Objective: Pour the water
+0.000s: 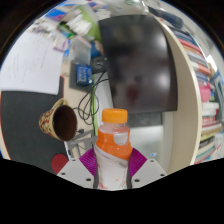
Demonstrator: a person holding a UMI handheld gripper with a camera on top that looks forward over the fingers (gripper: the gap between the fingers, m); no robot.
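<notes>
A clear plastic bottle [112, 150] with an orange cap and orange label stands upright between my fingers, lifted off the table. My gripper [112, 170] is shut on the bottle, both magenta pads [88, 162] pressing its sides. A dark cup [60, 122] with a patterned brown rim sits ahead and to the left of the bottle, its mouth facing me; I cannot see whether it holds anything.
A black monitor [138, 65] stands beyond the bottle. Papers [32, 62] lie on the left, a dark chair or mat [20, 125] below them. Bookshelves [205, 95] run along the right. A red object [60, 162] sits near the left finger.
</notes>
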